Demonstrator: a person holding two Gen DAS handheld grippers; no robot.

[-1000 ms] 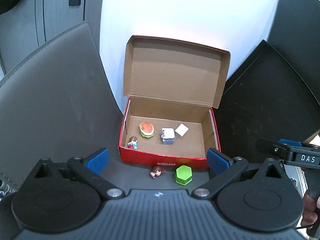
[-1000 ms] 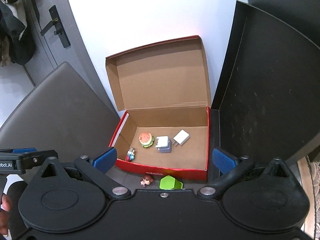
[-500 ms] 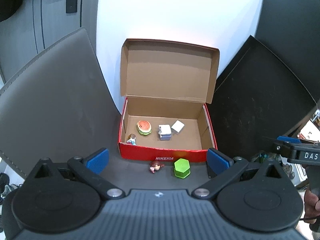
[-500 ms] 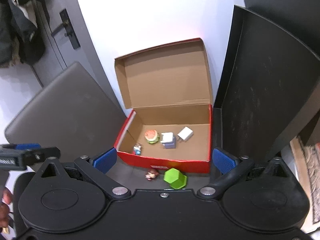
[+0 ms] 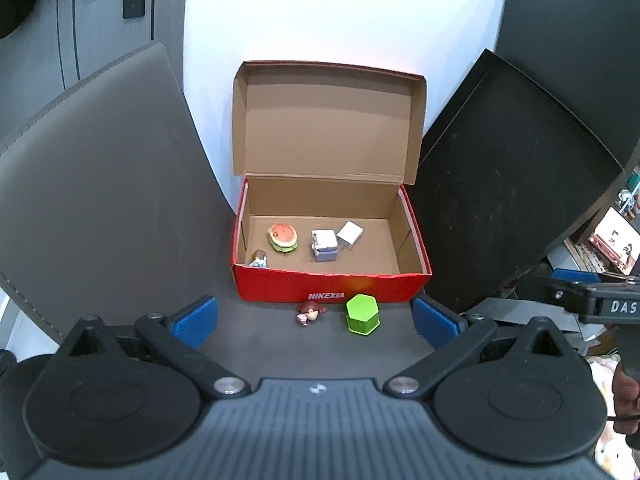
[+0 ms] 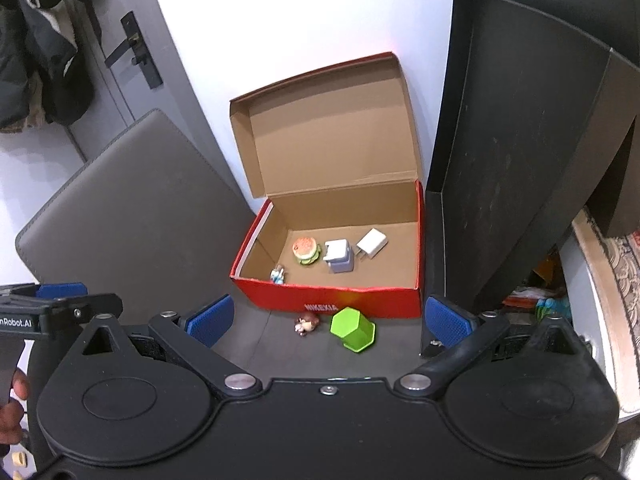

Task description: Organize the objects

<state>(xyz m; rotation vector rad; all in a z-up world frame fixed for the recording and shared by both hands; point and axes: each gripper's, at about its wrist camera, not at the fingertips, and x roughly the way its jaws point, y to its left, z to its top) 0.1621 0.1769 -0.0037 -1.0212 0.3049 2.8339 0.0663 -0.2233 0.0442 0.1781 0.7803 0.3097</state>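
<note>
An open red cardboard box (image 5: 332,289) (image 6: 360,300) stands against the white wall, lid up. Inside lie a toy burger (image 5: 282,237) (image 6: 306,251), a small grey-blue cube (image 5: 324,245) (image 6: 340,256), a white charger (image 5: 349,233) (image 6: 372,243) and a tiny figurine (image 5: 258,258) (image 6: 277,274) in the front left corner. On the dark mat in front of the box lie a green hexagonal block (image 5: 362,314) (image 6: 353,328) and a small brown-haired figurine (image 5: 310,312) (image 6: 306,323). My left gripper (image 5: 315,320) and right gripper (image 6: 329,320) are both open, empty and held back above the mat.
A grey padded panel (image 5: 92,184) stands on the left and a black panel (image 5: 508,184) on the right, flanking the box. A door with a handle (image 6: 134,54) and hanging coats are far left. Clutter lies on the floor at the right (image 6: 544,300).
Both grippers have pulled back and up from the box, so the box and the two objects in front of it look smaller and farther. Nothing on the mat has moved.
</note>
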